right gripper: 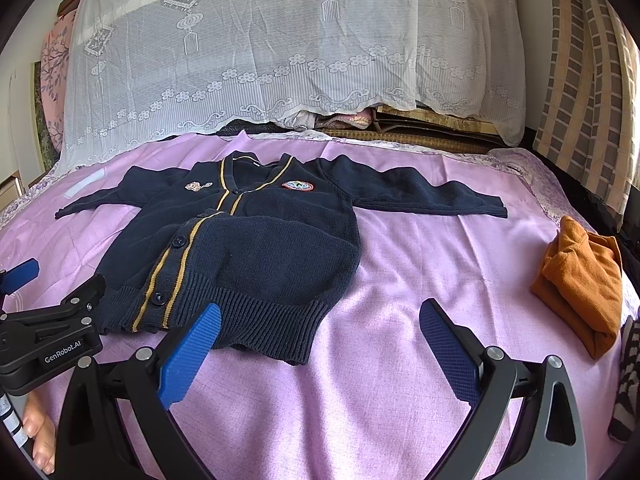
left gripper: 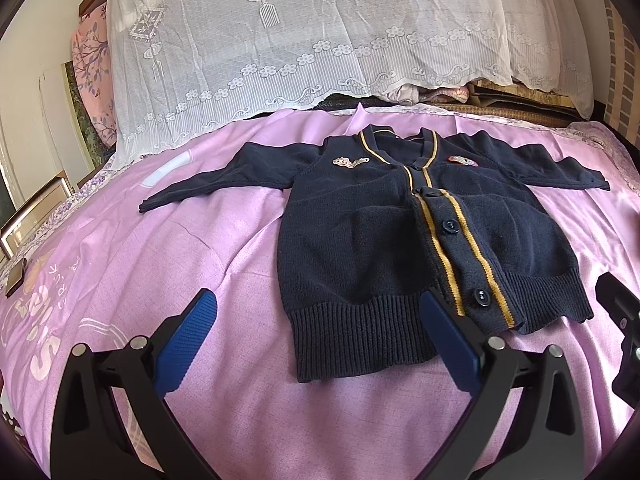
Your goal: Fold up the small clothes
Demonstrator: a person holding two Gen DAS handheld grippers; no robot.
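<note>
A small navy knitted cardigan [left gripper: 400, 240] with yellow stripes and dark buttons lies flat, face up, on the pink bed sheet [left gripper: 200, 248], both sleeves spread out. It also shows in the right wrist view [right gripper: 248, 256]. My left gripper [left gripper: 318, 300] is open, just in front of the ribbed hem's left half; its right finger [left gripper: 448, 340] overlaps the hem in the image. My right gripper [right gripper: 320, 312] is open at the hem's right corner. Neither holds anything. The left gripper also shows in the right wrist view [right gripper: 52, 320].
A folded orange garment [right gripper: 580, 280] lies on the sheet at the right, with a striped cloth [right gripper: 628, 380] beside it. A white lace cover [left gripper: 300, 40] drapes over piles at the bed's far end. A small dark object [left gripper: 16, 276] lies at the left edge.
</note>
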